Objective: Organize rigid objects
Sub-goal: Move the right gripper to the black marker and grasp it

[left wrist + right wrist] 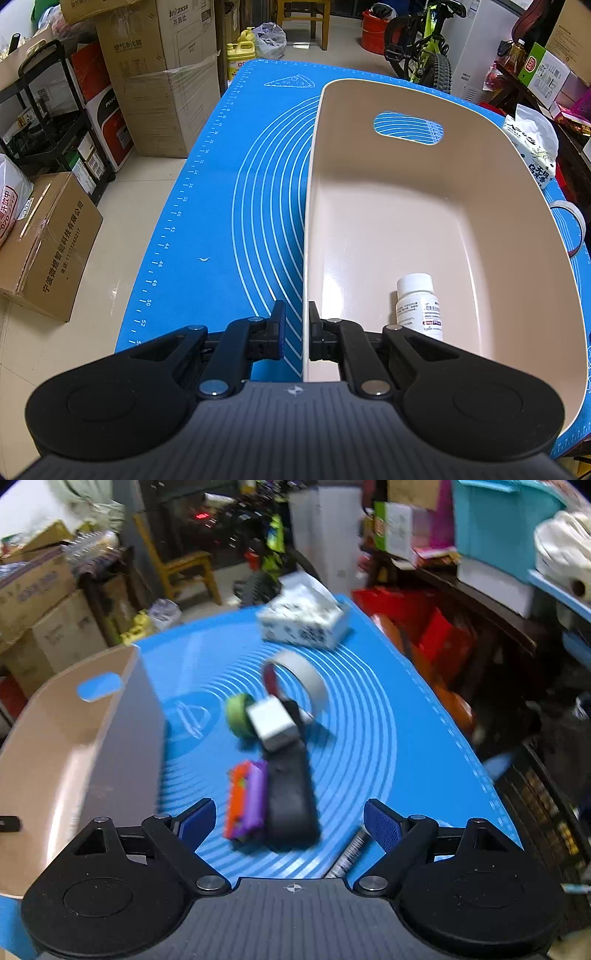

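Left wrist view: left gripper (297,325) is clamping the left wall of the beige bin (406,206), which is sitting on the blue-matted bench (207,221); a white pill bottle (419,306) is standing inside, near the clamped wall.
Right wrist view: right gripper (290,821) is hanging wide apart, gripping nothing, above a blurred orange-purple block (246,801) and black strap (291,805) mid-bench; a tape roll (295,679) is lying beyond.

Pale glossy floor tiles (122,221) reflect the overhead light. At nine to eleven o'clock, brown cardboard cartons (162,81) stand stacked beside a black metal shelf trolley (48,122). At twelve o'clock stands a wooden chair (304,16); at one o'clock, a lime-green bicycle (424,48). A dark cluttered shelf (480,602) lines three o'clock.
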Available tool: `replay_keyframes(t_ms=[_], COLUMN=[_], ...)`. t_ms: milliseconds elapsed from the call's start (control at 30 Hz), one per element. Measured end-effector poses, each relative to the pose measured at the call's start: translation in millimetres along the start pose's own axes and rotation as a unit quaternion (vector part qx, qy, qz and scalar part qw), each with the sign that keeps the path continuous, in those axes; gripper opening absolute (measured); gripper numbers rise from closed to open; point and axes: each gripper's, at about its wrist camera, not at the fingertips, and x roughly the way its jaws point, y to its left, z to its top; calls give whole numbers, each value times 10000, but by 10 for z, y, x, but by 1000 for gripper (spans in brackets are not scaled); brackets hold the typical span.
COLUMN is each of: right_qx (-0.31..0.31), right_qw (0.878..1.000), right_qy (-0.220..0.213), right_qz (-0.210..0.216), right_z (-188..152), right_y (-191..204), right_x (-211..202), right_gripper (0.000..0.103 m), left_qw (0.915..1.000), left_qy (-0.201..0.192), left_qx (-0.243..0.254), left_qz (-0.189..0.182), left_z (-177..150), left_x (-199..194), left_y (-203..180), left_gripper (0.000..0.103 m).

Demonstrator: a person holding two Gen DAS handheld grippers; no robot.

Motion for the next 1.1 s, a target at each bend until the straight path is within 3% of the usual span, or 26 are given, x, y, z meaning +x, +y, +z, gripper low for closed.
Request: replay_keyframes(t_ms=[333, 533, 800, 933, 1100], right_qx=[398, 393, -210, -196, -107], right_qw=[9959, 9941, 9944, 9947, 9951], right_qy=[765, 944, 824, 791, 722], right_qz=[-255, -352, -629, -632, -674], right_z=[-219, -287, -365, -365, -368], right_y=[-180, -180, 7, 1, -37], right_x=[308, 412, 455, 445, 416], right_gripper=[83, 71, 64, 61, 44], left_qw=[10000, 10000, 10000, 10000, 10000], left_qy=[-2, 1, -5, -9, -13], left_qx=[-15, -33, -17, -8, -22], left_qz=[9, -2, -3, 10, 27], left_z=[4, 15, 8, 7, 8], left_x=[-3, -15, -13, -9, -7], left_y=[6, 17, 40, 45, 54], left_gripper=[15, 15, 17, 17, 22])
